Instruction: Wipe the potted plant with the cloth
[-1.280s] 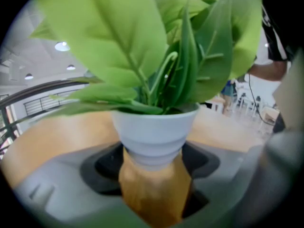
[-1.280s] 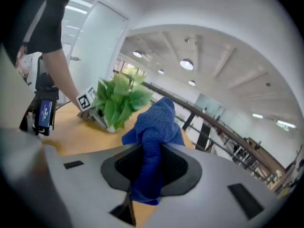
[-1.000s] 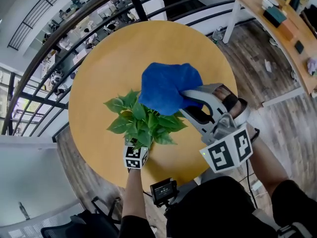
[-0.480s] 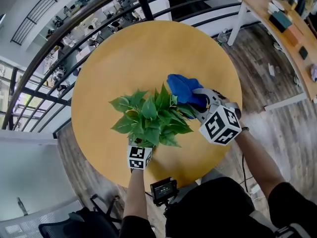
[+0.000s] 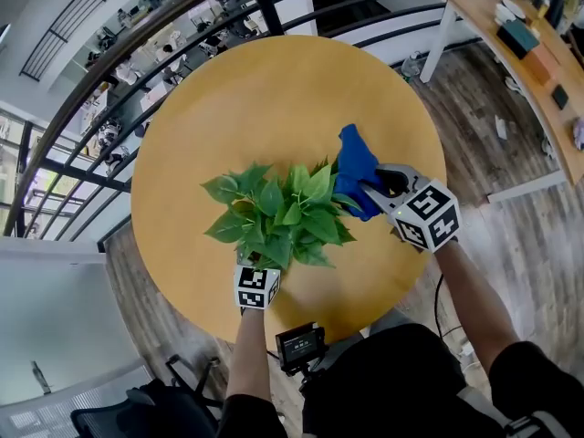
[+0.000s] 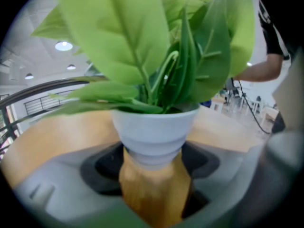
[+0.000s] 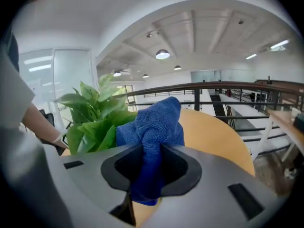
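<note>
A leafy green plant [image 5: 278, 213] in a white pot [image 6: 154, 129] stands on the round wooden table [image 5: 265, 89]. My left gripper [image 6: 153, 161] is shut on the pot's narrow base. In the head view the leaves hide its jaws, and only its marker cube [image 5: 255, 286] shows at the plant's near side. My right gripper [image 5: 372, 192] is shut on a bunched blue cloth [image 5: 354, 176], which it holds against the leaves on the plant's right side. In the right gripper view the blue cloth [image 7: 154, 127] rises from between the jaws, with the plant [image 7: 95, 115] just to its left.
A black railing [image 5: 137, 35] curves round the far side of the table. A wooden desk [image 5: 520, 53] with several items stands at the upper right. A small black device [image 5: 299, 345] sits by the table's near edge.
My right gripper has come down and rolled, carrying the cloth from above the leaves to the plant's right side. The left gripper and the pot have stayed put.
</note>
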